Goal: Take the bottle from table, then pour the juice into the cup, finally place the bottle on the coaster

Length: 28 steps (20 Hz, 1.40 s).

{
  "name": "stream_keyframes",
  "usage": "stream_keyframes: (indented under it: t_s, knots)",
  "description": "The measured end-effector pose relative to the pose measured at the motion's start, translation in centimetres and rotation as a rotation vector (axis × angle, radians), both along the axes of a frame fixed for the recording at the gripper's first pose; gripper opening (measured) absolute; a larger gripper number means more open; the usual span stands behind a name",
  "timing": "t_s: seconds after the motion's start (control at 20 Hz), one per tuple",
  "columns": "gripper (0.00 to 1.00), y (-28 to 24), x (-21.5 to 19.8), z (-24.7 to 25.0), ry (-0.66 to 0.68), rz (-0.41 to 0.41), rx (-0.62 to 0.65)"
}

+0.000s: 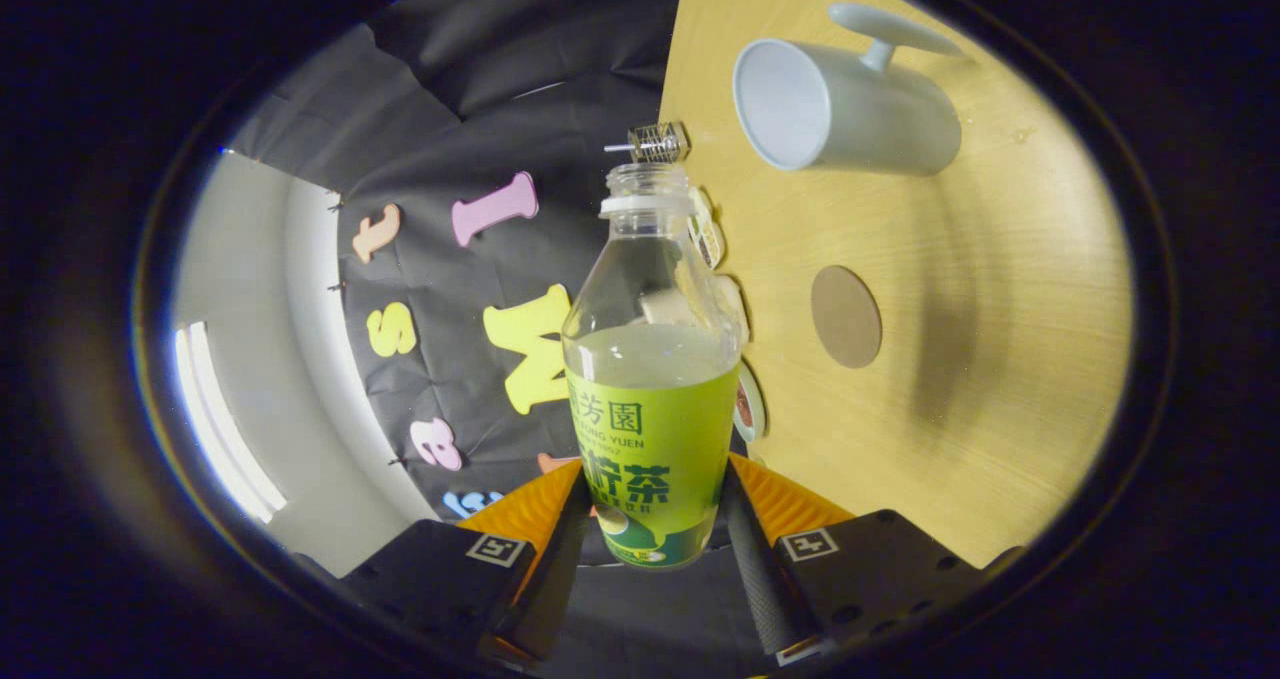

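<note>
Between the jaws, bottle [652,399] clamped, its base hidden, cap off.

Bottle [650,379] sits right between the jaws, both pressing its lower body, neck pointing away from them. Beyond it the desk [1000,379] carries the coaster [846,316] nearer the bottle, and the cup [845,109] farther off, apart from the coaster.

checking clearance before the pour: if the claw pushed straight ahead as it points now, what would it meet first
The claw is shut on the bottle. Beyond the bottle's mouth lies the booth wall, likely first; the cup sits off to the side. Depth is unclear.
</note>
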<state>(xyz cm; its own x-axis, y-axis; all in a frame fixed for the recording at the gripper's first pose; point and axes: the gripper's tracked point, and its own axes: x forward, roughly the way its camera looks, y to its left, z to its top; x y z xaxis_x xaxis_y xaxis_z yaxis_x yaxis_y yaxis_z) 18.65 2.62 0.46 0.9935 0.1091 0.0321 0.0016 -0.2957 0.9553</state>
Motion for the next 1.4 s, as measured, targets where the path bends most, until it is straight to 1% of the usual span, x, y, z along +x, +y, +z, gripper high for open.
stream_keyframes:
  t_s: [0.15,0.45,0.8,0.95,1.15,1.4]
  knots:
    - [0.77,0.1,0.2,0.3,-0.001,0.008,0.033]
    - [0.77,-1.3,0.8,1.3,-0.019,-0.007,0.089]
    - [0.77,-1.7,1.2,2.0,-0.03,0.004,0.125]
    - [0.77,-1.9,1.0,2.1,-0.029,0.002,0.136]
    - [0.77,-2.4,0.7,2.5,-0.028,-0.001,0.183]
    - [0.77,-2.9,0.9,3.0,-0.03,-0.005,0.197]
